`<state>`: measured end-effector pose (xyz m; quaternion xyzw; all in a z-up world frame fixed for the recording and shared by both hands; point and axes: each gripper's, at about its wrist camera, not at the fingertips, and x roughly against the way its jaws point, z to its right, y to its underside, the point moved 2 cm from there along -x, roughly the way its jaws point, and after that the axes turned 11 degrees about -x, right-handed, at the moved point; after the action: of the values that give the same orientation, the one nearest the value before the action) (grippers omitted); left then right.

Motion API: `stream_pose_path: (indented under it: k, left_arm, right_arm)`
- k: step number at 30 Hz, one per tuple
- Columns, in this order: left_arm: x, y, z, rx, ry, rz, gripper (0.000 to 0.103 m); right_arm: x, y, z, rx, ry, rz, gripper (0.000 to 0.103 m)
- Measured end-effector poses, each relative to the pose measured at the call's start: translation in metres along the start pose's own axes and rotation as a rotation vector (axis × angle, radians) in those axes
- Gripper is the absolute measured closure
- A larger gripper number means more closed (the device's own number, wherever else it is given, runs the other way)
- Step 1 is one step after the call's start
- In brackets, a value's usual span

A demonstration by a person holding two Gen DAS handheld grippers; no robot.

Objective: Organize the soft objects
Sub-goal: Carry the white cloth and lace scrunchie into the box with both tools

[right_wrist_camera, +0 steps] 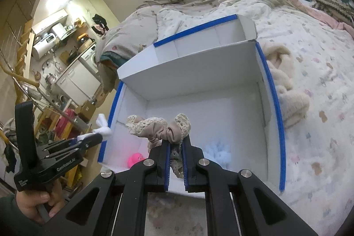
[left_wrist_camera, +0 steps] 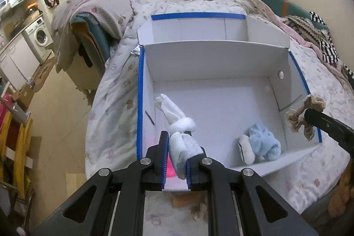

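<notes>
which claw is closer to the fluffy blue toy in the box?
Right, though not by much. The right claw hangs just above the blue toy; the left claw is across the box.

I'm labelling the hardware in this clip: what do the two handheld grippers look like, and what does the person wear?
Both the left gripper and right gripper are matte black, with angular linkage arms, round silver pivot bolts and blue ribbed pads on flat fingers. The right wrist view shows the left one's upright black handle with small white lettering on its body. The hand gripping it emerges from a dark sleeve.

Pink object (left_wrist_camera: 170, 169) mostly behind left gripper (left_wrist_camera: 177, 136)
</notes>
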<state>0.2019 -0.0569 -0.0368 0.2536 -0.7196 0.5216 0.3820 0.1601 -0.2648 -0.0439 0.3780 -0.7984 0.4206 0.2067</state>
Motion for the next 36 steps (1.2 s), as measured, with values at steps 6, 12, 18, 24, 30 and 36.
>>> stream_pose_path:
  k: [6,12,18,24,30,36]
  left_arm:
    - [-0.034,-0.012,0.000,0.015,0.029,-0.013,0.091]
    - [-0.065,-0.008,-0.003,0.059,0.066,-0.029,0.091]
    - [-0.084,0.001,0.004,0.071,0.096,-0.080,0.091]
    - [-0.083,-0.001,0.017,0.038,0.124,-0.072,0.091]
    - [-0.089,0.002,0.018,0.056,0.169,-0.098,0.090]
    - [-0.086,-0.001,0.021,0.033,0.140,-0.079,0.090]
  right_arm:
    - [-0.031,-0.010,-0.001,0.029,0.031,-0.029,0.092]
    - [-0.061,-0.004,0.012,-0.023,0.075,-0.117,0.092]
    - [-0.074,0.006,0.016,-0.016,0.105,-0.164,0.092]
    - [-0.083,0.007,0.020,-0.027,0.135,-0.193,0.092]
    - [-0.089,0.006,0.025,-0.044,0.163,-0.204,0.092]
    - [-0.090,0.006,0.024,-0.044,0.164,-0.205,0.092]
